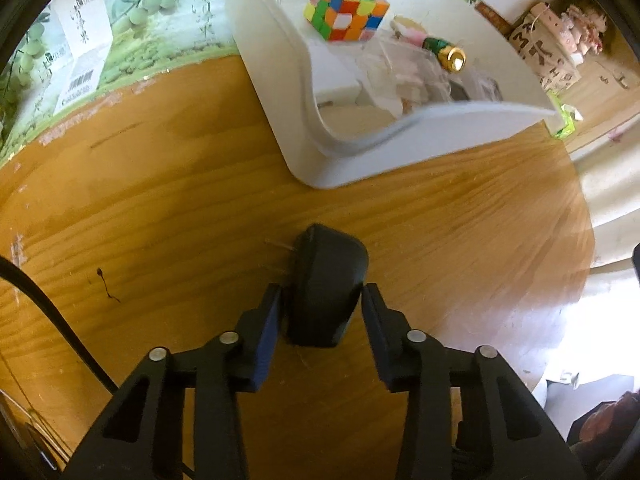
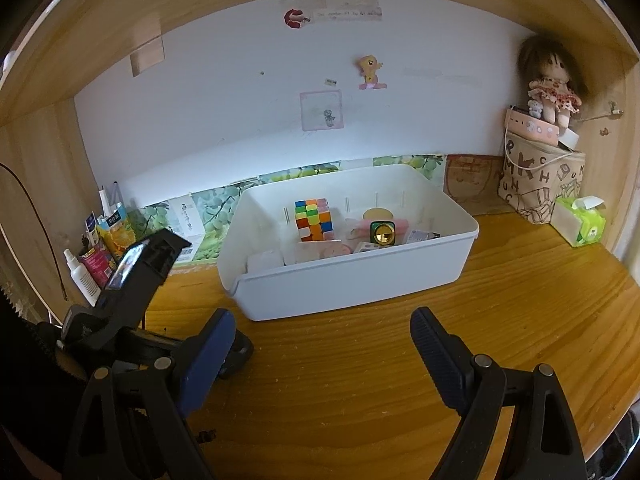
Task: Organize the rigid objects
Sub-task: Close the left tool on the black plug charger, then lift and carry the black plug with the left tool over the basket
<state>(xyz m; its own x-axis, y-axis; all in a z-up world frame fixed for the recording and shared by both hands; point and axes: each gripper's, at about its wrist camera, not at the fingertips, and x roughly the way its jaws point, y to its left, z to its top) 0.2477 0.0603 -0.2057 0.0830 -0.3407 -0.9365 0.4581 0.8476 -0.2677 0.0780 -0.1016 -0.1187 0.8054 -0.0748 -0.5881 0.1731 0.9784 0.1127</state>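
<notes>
left hand-held gripper (image 1: 322, 300) clamped on black plug (image 1: 326, 280) on bench (image 1: 160, 220) — pickup step; next, lift into white bin (image 2: 348, 280) — right hand-held gripper (image 2: 322, 332) hangs apart, empty.

We see our right gripper (image 2: 320, 344) with jaws wide apart and nothing between them, above the wooden desk (image 2: 500, 300). Behind it stands a white bin (image 2: 360, 280) holding a cube (image 2: 314, 220). At left, our left gripper (image 2: 132, 292) points down.
</notes>
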